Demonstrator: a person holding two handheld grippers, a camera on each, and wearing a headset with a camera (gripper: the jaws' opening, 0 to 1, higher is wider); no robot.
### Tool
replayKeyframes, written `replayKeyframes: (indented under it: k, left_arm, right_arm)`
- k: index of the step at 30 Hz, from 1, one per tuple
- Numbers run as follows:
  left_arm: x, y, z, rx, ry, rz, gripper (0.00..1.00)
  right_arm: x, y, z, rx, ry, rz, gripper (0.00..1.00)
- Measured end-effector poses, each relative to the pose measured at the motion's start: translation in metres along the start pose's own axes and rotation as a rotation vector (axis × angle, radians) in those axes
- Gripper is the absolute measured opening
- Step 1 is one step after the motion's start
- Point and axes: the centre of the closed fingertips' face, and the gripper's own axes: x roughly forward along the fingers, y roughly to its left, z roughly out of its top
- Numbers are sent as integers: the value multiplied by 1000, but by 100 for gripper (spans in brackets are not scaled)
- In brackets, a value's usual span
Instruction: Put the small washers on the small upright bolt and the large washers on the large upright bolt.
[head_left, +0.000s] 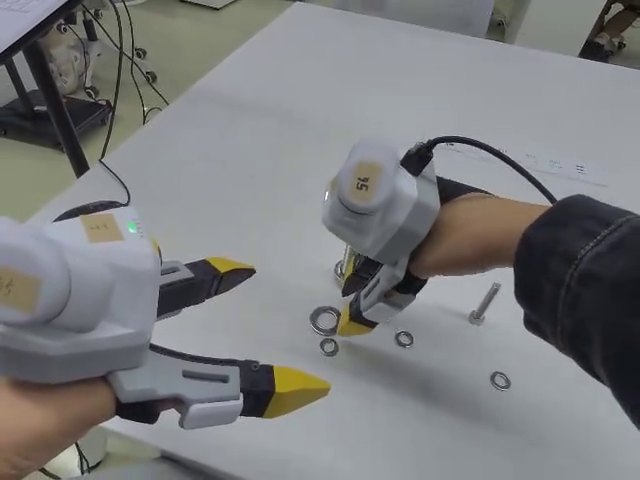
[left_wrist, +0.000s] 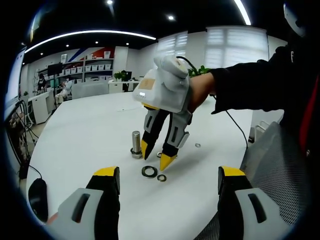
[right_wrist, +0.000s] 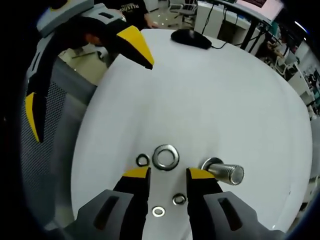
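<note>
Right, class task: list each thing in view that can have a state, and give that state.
Left gripper: open, empty.
Right gripper: open, empty.
Large washer: flat on the table, on no bolt.
Small washers: flat on the table, loose.
Large bolt: upright, no washer seen on it.
Small bolt: upright, no washer seen on it.

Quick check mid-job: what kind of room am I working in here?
Probably an open-plan office or lab: a large white table, storage shelves along the far wall, ceiling strip lights and a computer mouse on the table.
</note>
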Motion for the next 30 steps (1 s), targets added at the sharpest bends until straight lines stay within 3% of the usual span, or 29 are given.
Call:
replayKeyframes:
  k: [13,30]
  left_arm:
    - [-1,0,-1,-6,-1,2,80]
    - [-1,-1,-1,-6,1,2,79]
  right_arm:
    - [7,-1,-2,-15,25,3,31]
    - [10,1,8,-18,2,22,31]
